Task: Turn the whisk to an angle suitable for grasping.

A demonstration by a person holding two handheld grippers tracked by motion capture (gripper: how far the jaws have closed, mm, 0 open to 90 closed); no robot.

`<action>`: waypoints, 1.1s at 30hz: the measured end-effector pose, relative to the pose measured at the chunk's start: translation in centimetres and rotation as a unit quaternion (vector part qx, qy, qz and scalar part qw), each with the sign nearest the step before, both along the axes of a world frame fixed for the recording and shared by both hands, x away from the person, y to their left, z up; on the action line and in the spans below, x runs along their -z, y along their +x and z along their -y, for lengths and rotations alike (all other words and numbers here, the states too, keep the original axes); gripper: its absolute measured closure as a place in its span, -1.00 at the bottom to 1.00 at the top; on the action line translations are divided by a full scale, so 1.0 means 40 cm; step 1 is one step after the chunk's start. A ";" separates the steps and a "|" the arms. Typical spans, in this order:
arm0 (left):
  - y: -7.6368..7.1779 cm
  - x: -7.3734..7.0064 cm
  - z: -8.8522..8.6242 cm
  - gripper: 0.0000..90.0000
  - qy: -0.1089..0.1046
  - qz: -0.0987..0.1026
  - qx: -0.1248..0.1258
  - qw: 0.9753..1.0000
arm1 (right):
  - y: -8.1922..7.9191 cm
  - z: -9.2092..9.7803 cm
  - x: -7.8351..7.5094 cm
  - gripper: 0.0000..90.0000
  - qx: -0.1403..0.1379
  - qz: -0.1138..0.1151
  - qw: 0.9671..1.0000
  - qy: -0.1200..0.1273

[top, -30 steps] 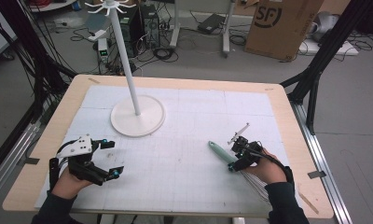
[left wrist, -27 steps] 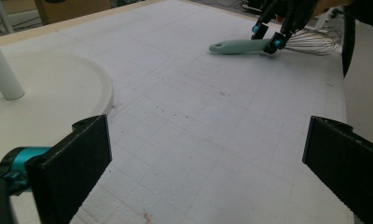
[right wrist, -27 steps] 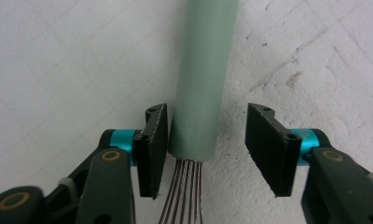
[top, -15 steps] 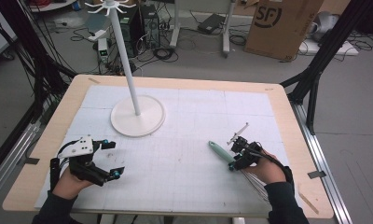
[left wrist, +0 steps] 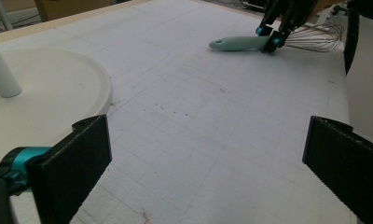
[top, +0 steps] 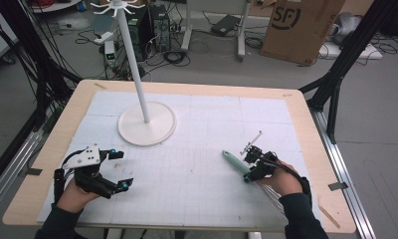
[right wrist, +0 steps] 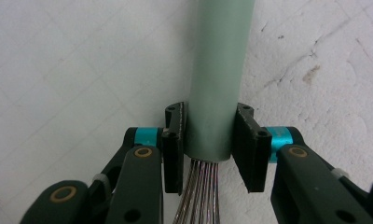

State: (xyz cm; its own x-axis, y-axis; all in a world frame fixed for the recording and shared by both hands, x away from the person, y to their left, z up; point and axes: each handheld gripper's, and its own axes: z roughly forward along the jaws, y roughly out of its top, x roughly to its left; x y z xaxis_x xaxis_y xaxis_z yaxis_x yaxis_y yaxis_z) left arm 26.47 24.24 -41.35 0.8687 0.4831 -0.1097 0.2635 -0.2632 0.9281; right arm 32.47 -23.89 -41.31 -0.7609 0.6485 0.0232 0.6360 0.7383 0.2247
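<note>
Whisk (top: 237, 163) with a pale green handle lies flat on the white gridded mat (top: 202, 199), well to the right of the white stand base (top: 147, 124) and nearer the person's edge of the table (top: 306, 129). Its handle end points back toward the base; its wires run under the right hand (top: 281, 179). The right gripper (top: 253, 167) is clamped on the handle just where the wires leave it: in the right gripper view both black jaws press the green handle (right wrist: 219, 74) from either side, with the bundled steel wires (right wrist: 201, 196) coming out below them. From the left gripper view the wire loops (left wrist: 315, 38) fan out behind that gripper, resting on the mat.

The left gripper (top: 118, 169) sits in front of the stand base and a little to its left, held above the mat by the left hand (top: 75, 191). Its jaws stand wide apart with nothing between them. The base's thin white pole (top: 135, 64) rises upright to a ring of hooks (top: 115, 7).

Beyond the table, far right of the pole, a cardboard box (top: 299, 27) on the floor bears the printed letters "SF".
</note>
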 end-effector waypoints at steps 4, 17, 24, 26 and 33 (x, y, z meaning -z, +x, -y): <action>-0.001 0.000 0.002 -0.96 -0.001 0.000 -0.001 1.000 | 0.004 -0.006 0.002 0.46 -0.014 -0.005 1.000 -0.010; -0.001 -0.002 -0.002 -0.96 -0.003 0.002 -0.002 1.000 | 0.023 -0.014 -0.002 0.54 0.009 -0.033 0.999 -0.020; -0.002 -0.001 -0.002 -0.96 -0.001 0.003 0.001 1.000 | 0.028 0.000 -0.003 0.54 0.013 -0.042 0.999 -0.001; -0.004 0.000 0.000 -0.96 0.001 0.003 0.003 1.000 | 0.028 0.008 -0.004 0.54 0.011 -0.047 0.999 0.016; -0.002 0.001 0.000 -0.96 -0.002 0.003 0.003 1.000 | 0.020 0.028 -0.022 0.54 0.000 -0.038 0.998 0.050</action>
